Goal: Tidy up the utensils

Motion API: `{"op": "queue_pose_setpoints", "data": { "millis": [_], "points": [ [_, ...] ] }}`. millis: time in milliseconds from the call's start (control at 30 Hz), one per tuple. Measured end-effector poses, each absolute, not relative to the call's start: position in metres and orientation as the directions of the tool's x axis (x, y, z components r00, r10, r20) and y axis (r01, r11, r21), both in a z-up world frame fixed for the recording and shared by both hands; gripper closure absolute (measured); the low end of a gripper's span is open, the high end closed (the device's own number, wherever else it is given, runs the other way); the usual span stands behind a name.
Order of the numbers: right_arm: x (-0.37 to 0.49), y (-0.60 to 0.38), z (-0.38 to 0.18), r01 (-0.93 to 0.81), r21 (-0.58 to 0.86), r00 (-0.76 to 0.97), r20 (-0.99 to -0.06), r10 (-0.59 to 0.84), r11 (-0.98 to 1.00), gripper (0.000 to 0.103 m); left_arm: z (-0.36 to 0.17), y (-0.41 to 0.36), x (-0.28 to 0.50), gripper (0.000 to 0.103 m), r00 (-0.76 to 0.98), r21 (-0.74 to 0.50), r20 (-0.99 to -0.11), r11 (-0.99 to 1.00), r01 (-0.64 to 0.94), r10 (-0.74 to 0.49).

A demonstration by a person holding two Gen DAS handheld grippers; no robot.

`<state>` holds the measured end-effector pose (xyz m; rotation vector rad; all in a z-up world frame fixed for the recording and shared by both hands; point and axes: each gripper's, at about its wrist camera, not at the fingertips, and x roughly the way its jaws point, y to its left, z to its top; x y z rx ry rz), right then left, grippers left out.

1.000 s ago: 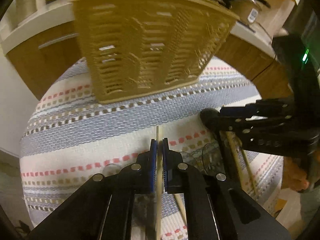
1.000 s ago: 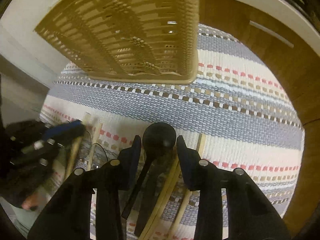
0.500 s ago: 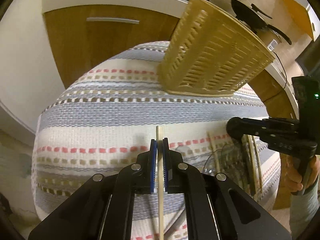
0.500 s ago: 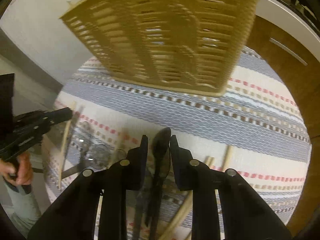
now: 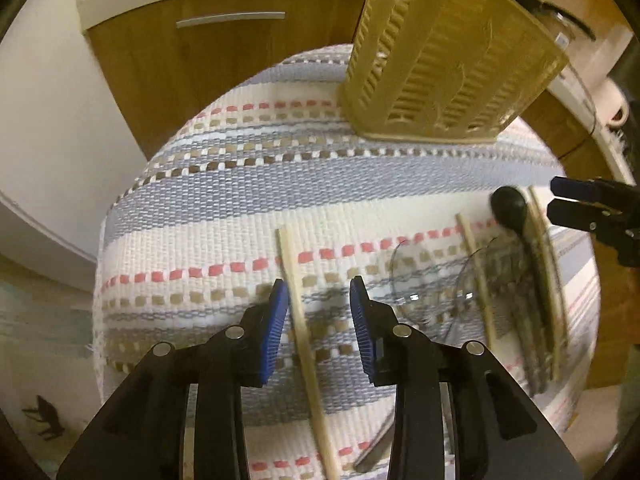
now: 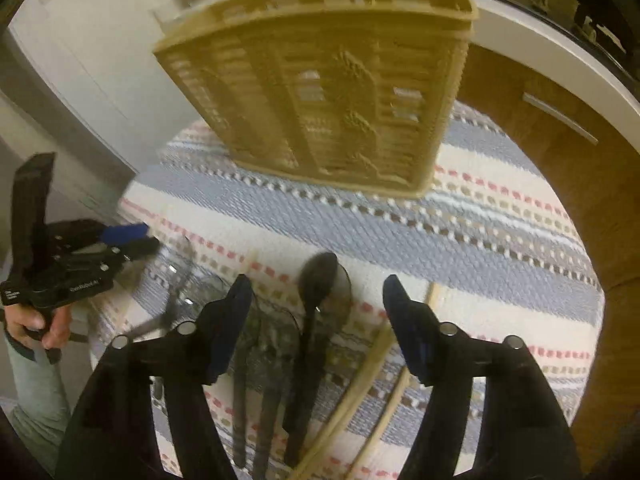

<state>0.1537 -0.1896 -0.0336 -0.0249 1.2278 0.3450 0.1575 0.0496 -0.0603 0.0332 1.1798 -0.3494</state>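
Chopstick: a pale wood stick (image 5: 304,332) lies flat on the mat, between my left fingers, closer to the left pad. I can't tell if it touches that pad.
L gripper: my left gripper (image 5: 319,296) is wide open and holds nothing. Blue pads (image 5: 276,320) sit on each side of the stick.
Black spoon: a black spoon (image 6: 316,300) lies on the mat between my right fingers, bowl end pointing to the basket.
R gripper: my right gripper (image 6: 316,296) is wide open too and grabs nothing. The spoon is in the gap and touches no finger.
Other stuff by spoon: more dark handles (image 6: 256,412) lie just left of the spoon, and two wood sticks (image 6: 360,380) lie just right of it. A see-thru thing (image 5: 432,276) lies w/ the pile, too blurry to name.
Mat: a striped woven mat (image 5: 224,200) is under it all. Its left edge is near my left gripper; floor is past it.
Room: bare mat runs between the utensils and the basket.
Basket: a tan slotted basket (image 6: 332,92) stands at the far end of the mat. I can't see inside it.
Behind: a wood cabinet (image 5: 192,64) w/ a metal handle is past the mat.
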Motion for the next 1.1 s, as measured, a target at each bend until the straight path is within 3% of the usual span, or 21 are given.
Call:
{"op": "queue_pose_setpoints", "data": {
  "millis": [133, 400, 567, 800, 1000, 1100],
  "points": [
    [0.155, -0.193, -0.042, -0.262, 0.206, 0.197, -0.945, 0.261, 0.943, 0.066, -0.059, 0.043, 0.154, 0.073, 0.342, -0.114, -0.914, 0.948, 0.297, -0.218],
    [0.162, -0.176, -0.057, -0.246, 0.188, 0.181, -0.955, 0.235, 0.951, 0.067, -0.059, 0.044, 0.147, 0.082, 0.372, -0.084, -0.907, 0.951, 0.298, -0.197],
    [0.161, -0.152, -0.048, -0.307, 0.256, 0.167, -0.933, 0.317, 0.916, 0.067, -0.058, 0.047, 0.145, 0.083, 0.377, -0.096, -0.902, 0.950, 0.298, -0.209],
    [0.162, -0.149, -0.047, -0.310, 0.224, 0.179, -0.941, 0.288, 0.924, 0.067, -0.058, 0.044, 0.145, 0.083, 0.376, -0.110, -0.899, 0.947, 0.303, -0.225],
    [0.163, -0.133, -0.055, -0.336, 0.309, 0.095, -0.929, 0.358, 0.890, 0.067, -0.057, 0.045, 0.146, 0.083, 0.376, -0.116, -0.898, 0.946, 0.302, -0.231],
    [0.164, -0.120, -0.057, -0.352, 0.262, 0.116, -0.940, 0.320, 0.899, 0.067, -0.057, 0.047, 0.146, 0.083, 0.374, -0.132, -0.895, 0.945, 0.298, -0.243]
  ]
}}
